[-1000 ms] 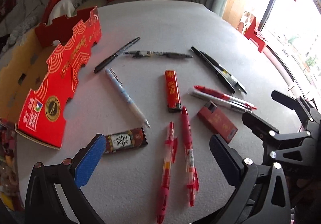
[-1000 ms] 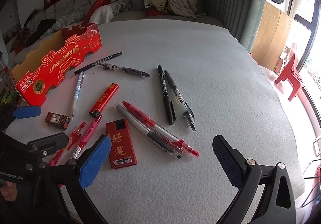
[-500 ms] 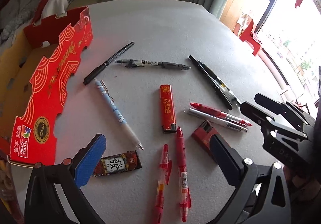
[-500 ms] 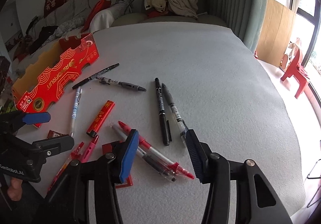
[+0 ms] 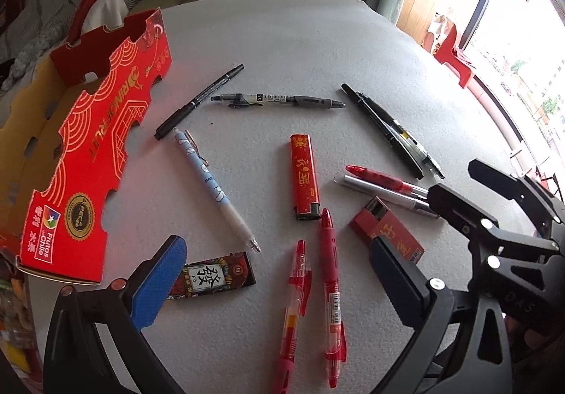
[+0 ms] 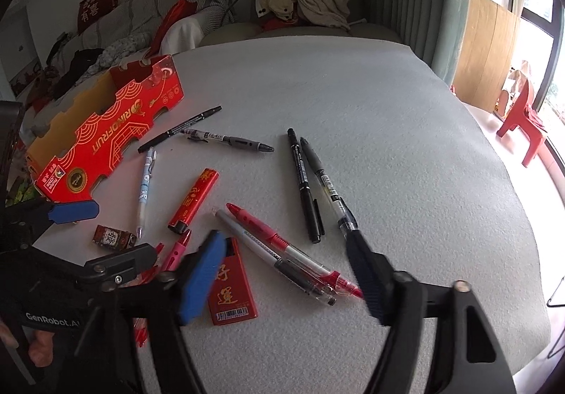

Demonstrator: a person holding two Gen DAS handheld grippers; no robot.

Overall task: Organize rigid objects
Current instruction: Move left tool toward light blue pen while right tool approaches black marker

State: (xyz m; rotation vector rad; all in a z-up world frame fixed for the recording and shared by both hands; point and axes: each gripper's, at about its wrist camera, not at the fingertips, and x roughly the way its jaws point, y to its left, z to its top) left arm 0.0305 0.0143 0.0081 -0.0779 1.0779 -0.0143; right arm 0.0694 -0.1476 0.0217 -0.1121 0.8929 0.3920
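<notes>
Right tool (image 6: 287, 270) released, straddling the red pen (image 6: 293, 251) and silver pen (image 6: 272, 258), left tool (image 5: 279, 282) released, red box (image 5: 88, 160) at ten o'clock on grey bench (image 5: 282, 40)

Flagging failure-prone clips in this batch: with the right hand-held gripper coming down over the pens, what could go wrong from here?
1. The right hand-held gripper is open over the red pen and silver pen, which lie touching; it may pinch both or knock one away.
2. Its blue finger sits right by the red card box, which could get nudged.
3. The left hand-held gripper hovers close by, so the two may collide.
</notes>
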